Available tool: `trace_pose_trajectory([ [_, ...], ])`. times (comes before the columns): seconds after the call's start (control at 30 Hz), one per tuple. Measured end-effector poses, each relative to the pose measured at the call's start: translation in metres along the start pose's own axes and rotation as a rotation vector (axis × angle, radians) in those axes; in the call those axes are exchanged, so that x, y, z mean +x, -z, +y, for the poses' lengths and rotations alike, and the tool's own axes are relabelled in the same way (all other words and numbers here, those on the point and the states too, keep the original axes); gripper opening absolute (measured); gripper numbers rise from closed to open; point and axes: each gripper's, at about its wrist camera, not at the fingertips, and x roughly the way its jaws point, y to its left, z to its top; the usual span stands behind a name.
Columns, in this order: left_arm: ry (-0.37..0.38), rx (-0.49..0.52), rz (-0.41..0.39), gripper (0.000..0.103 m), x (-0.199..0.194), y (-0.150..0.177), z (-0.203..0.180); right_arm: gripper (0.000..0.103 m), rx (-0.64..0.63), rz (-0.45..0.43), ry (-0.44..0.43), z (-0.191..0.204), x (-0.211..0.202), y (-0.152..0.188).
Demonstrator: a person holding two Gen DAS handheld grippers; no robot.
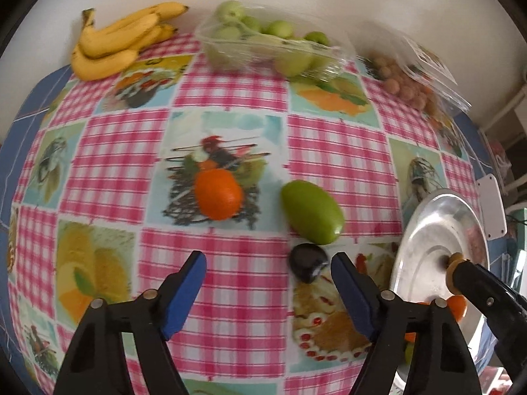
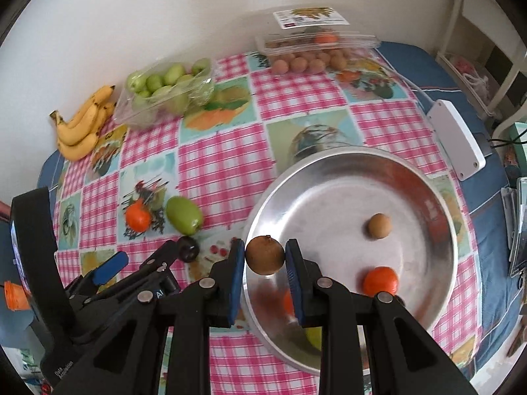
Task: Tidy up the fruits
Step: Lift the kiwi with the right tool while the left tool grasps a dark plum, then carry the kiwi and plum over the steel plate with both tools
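My right gripper (image 2: 265,255) is shut on a small brown round fruit (image 2: 264,255) and holds it above the near left rim of a silver bowl (image 2: 425,184). The bowl holds a brown fruit (image 2: 379,226), an orange (image 2: 380,280) and a partly hidden green fruit (image 2: 313,336). My left gripper (image 1: 268,268) is open above the checked tablecloth. Ahead of it lie an orange (image 1: 218,194), a green mango (image 1: 311,211) and a dark plum (image 1: 308,261); the plum sits near the right fingertip. The right gripper shows at the left wrist view's right edge (image 1: 456,268).
Bananas (image 1: 118,41) lie at the far left by the wall. A clear tray of green fruits (image 1: 263,46) and an open plastic box of small brown fruits (image 2: 309,56) stand at the back. A white box (image 2: 456,138) lies right of the bowl.
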Motion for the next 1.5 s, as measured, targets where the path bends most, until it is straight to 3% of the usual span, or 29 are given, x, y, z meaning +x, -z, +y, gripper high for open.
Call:
trace_pose_trajectory([
  [0.2, -0.016, 0.043, -0.001, 0.066, 0.008, -0.001, -0.020, 0.026, 0.020, 0.024, -0.002, -0.012, 0.008, -0.002],
  [0.3, -0.022, 0.045, 0.006, 0.056, 0.013, -0.002, -0.022, 0.026, 0.026, 0.030, -0.014, -0.015, 0.010, -0.002],
  [0.4, -0.019, 0.041, 0.009, 0.053, 0.017, -0.003, -0.025, 0.026, 0.029, 0.031, -0.019, -0.017, 0.010, -0.002],
  [0.57, 0.009, 0.037, 0.013, 0.031, 0.021, -0.005, -0.029, 0.026, 0.034, 0.026, -0.029, -0.020, 0.008, -0.003],
  [0.83, 0.021, 0.019, -0.011, 0.030, 0.008, -0.004, -0.029, 0.026, 0.064, 0.016, -0.049, -0.030, 0.001, -0.003],
  [1.07, 0.068, 0.023, -0.096, 0.030, -0.031, -0.010, -0.033, 0.026, 0.123, 0.025, -0.038, -0.057, 0.002, -0.003],
  [1.33, 0.131, 0.105, -0.109, 0.030, -0.043, -0.008, -0.074, 0.026, 0.214, 0.016, 0.009, -0.101, -0.006, -0.004],
  [1.5, 0.154, 0.157, -0.093, 0.030, -0.043, -0.002, -0.098, 0.026, 0.218, 0.005, 0.019, -0.108, -0.012, -0.006],
])
